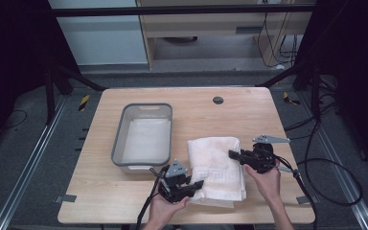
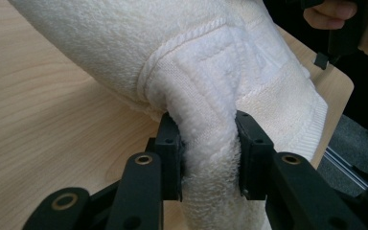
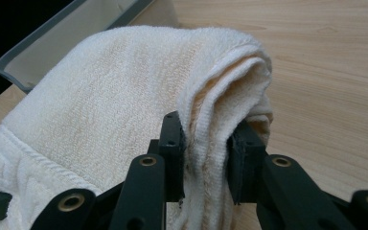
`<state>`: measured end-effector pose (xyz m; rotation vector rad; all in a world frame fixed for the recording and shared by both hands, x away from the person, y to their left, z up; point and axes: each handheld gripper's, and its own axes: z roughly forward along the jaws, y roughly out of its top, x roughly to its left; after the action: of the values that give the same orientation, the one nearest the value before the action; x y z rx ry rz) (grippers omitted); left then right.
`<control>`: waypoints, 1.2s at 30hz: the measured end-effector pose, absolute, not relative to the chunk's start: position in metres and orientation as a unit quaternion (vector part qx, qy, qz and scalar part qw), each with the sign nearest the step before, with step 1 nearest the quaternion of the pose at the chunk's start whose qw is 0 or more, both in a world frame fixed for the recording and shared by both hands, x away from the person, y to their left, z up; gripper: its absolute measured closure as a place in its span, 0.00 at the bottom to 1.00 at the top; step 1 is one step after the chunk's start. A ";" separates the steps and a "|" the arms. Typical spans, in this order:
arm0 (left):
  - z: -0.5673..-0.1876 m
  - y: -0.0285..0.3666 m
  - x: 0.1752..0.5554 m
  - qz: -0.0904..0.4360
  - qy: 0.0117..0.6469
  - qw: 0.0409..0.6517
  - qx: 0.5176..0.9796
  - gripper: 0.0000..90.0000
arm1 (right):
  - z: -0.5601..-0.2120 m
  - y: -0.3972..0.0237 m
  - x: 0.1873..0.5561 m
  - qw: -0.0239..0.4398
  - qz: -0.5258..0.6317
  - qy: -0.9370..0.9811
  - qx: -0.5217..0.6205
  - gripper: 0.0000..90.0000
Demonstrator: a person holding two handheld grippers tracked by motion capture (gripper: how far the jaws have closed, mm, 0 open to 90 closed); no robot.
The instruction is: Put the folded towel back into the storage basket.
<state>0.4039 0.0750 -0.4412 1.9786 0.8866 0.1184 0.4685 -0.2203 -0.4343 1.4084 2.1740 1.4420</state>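
Pale wooden table (image 1: 100,191), dark floor around it. A folded white terry towel (image 1: 216,165) lies at lower centre of the high view, right of an empty grey plastic basin (image 1: 117,139). Its near corner is pinched by the left gripper (image 2: 206,158), its right edge by the right gripper (image 3: 205,160). Lifting step judged in hand; an even raise and a carry leftward to the basin seem called for next.

Surface: light wooden table (image 1: 124,201) in front of me, rounded corners.
Basin: grey plastic tub (image 1: 118,139) stands on the top at about 10 o'clock from centre, long side running away from me.
Towel: folded white towel (image 1: 215,158) lies at about 5 o'clock, just beside the tub, apart from it.
Fitting: dark round grommet (image 1: 218,100) at 12 o'clock, near the far edge.
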 end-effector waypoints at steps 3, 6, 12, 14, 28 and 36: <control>-0.437 0.076 0.403 0.052 0.358 0.470 0.805 0.74 | -0.430 -0.219 0.467 0.095 0.488 0.730 0.469 0.79; -0.433 0.078 0.402 0.054 0.358 0.477 0.801 0.74 | -0.426 -0.218 0.466 0.100 0.493 0.728 0.466 0.79; -0.426 0.080 0.401 0.058 0.356 0.485 0.796 0.74 | -0.420 -0.218 0.465 0.100 0.506 0.720 0.464 0.79; -0.425 0.080 0.400 0.060 0.356 0.486 0.796 0.74 | -0.419 -0.218 0.465 0.101 0.508 0.720 0.463 0.79; -0.412 0.089 0.399 0.074 0.352 0.497 0.790 0.74 | -0.403 -0.208 0.463 0.118 0.514 0.719 0.452 0.80; -0.398 0.092 0.402 0.085 0.348 0.512 0.781 0.74 | -0.388 -0.206 0.465 0.129 0.529 0.709 0.447 0.80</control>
<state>0.4023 0.0921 -0.3977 1.8777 0.8371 0.2040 0.4653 -0.2056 -0.3879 1.3001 2.0621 1.5385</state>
